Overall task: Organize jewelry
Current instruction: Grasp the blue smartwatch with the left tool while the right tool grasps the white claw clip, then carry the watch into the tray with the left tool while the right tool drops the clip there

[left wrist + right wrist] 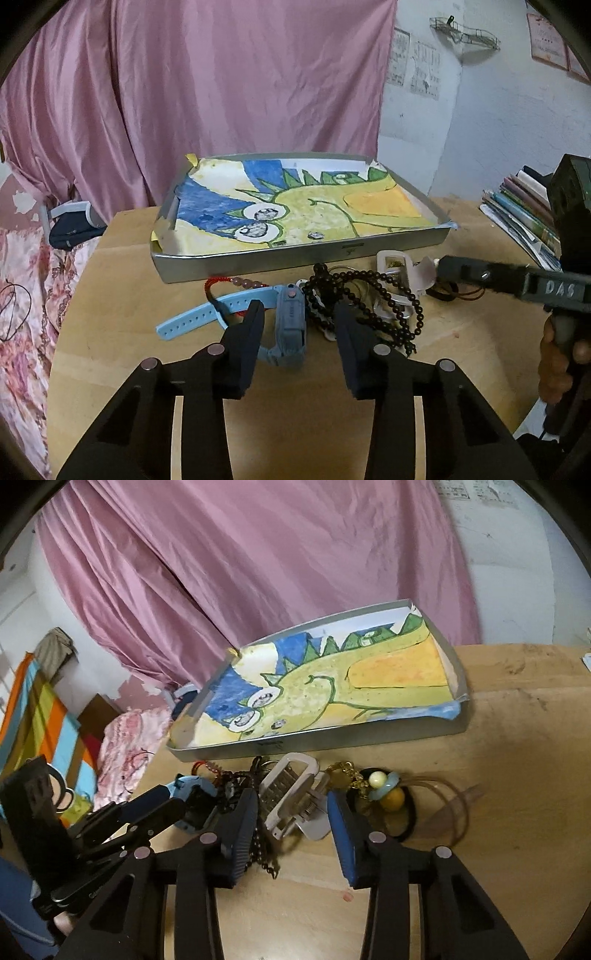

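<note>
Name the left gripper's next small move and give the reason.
Probably ease the open left gripper forward and close on the blue watch, which lies between its fingers on the table, outside the tray, clear of the black beads.

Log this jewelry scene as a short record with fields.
surface: wooden table
container: metal tray lined with a dinosaur drawing, no jewelry visible in it
pile: in front of the tray, on the table
items: blue watch, black bead necklace, red bead bracelet, white hair clip, gold brooch, black hair tie
left gripper: open, over the watch
right gripper: open, over the hair clip
</note>
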`<state>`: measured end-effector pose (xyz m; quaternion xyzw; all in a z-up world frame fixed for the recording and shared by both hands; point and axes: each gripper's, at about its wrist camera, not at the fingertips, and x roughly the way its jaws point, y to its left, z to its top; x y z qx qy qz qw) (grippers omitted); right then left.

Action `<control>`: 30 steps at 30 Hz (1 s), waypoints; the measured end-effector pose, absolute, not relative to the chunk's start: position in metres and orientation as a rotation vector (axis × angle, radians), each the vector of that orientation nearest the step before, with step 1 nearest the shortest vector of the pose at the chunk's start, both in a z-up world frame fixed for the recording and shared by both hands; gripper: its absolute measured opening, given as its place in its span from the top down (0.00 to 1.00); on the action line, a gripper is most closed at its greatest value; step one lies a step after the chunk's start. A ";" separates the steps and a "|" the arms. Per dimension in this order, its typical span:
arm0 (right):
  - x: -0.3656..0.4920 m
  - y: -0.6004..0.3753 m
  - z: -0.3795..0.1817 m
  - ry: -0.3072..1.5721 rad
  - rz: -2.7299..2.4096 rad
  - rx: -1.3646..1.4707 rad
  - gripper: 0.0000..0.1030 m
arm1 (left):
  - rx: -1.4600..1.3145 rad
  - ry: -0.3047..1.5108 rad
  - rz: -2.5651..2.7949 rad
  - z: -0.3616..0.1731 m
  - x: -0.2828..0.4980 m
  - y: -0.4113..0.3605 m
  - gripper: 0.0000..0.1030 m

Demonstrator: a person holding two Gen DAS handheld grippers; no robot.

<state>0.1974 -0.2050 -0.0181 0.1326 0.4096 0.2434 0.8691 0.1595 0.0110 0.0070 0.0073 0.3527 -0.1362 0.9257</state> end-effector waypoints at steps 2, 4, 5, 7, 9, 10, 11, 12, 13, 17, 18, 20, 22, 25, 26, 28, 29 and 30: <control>0.202 -0.202 -0.020 0.856 0.487 0.270 0.71 | 0.017 0.740 -0.285 0.005 0.165 0.011 0.73; 0.206 -0.202 -0.022 0.862 0.470 0.280 0.79 | 0.018 0.754 -0.281 0.003 0.169 0.010 0.74; 0.208 -0.202 -0.024 0.864 0.468 0.286 0.83 | 0.019 0.766 -0.270 0.001 0.171 0.010 0.74; 0.210 -0.203 -0.025 0.869 0.474 0.295 0.84 | 0.010 0.788 -0.261 -0.003 0.175 0.011 0.75; 0.208 -0.203 -0.025 0.866 0.474 0.289 0.87 | -0.003 0.804 -0.263 -0.007 0.178 0.012 0.82; 0.208 -0.204 -0.025 0.867 0.483 0.294 0.88 | -0.009 0.811 -0.260 -0.009 0.178 0.013 0.83; 0.207 -0.206 -0.026 0.871 0.496 0.309 0.90 | -0.012 0.808 -0.256 -0.009 0.178 0.013 0.84; 0.208 -0.207 -0.027 0.876 0.511 0.325 0.91 | -0.019 0.807 -0.259 -0.009 0.178 0.014 0.86; 0.209 -0.209 -0.029 0.880 0.524 0.340 0.93 | -0.027 0.809 -0.261 -0.008 0.177 0.015 0.86; 0.199 -0.219 -0.028 0.861 0.551 0.365 0.96 | -0.041 0.818 -0.258 -0.008 0.173 0.014 0.86; 0.197 -0.221 -0.027 0.854 0.554 0.366 0.96 | -0.049 0.818 -0.256 -0.008 0.172 0.015 0.86; 0.192 -0.225 -0.022 0.827 0.564 0.362 0.96 | -0.065 0.814 -0.251 -0.007 0.168 0.014 0.86; 0.189 -0.228 -0.019 0.812 0.569 0.365 0.96 | -0.081 0.809 -0.244 -0.004 0.165 0.015 0.86; 0.187 -0.231 -0.013 0.788 0.580 0.369 0.96 | -0.112 0.808 -0.230 0.000 0.162 0.018 0.86; 0.186 -0.232 -0.010 0.775 0.583 0.365 0.96 | -0.122 0.807 -0.226 0.003 0.161 0.018 0.86; 0.185 -0.234 -0.003 0.754 0.592 0.360 0.96 | -0.135 0.799 -0.227 0.009 0.158 0.019 0.87; 0.187 -0.235 0.002 0.744 0.599 0.358 0.96 | -0.137 0.791 -0.230 0.013 0.156 0.019 0.86; 0.188 -0.236 0.005 0.738 0.604 0.354 0.96 | -0.137 0.783 -0.230 0.017 0.155 0.019 0.86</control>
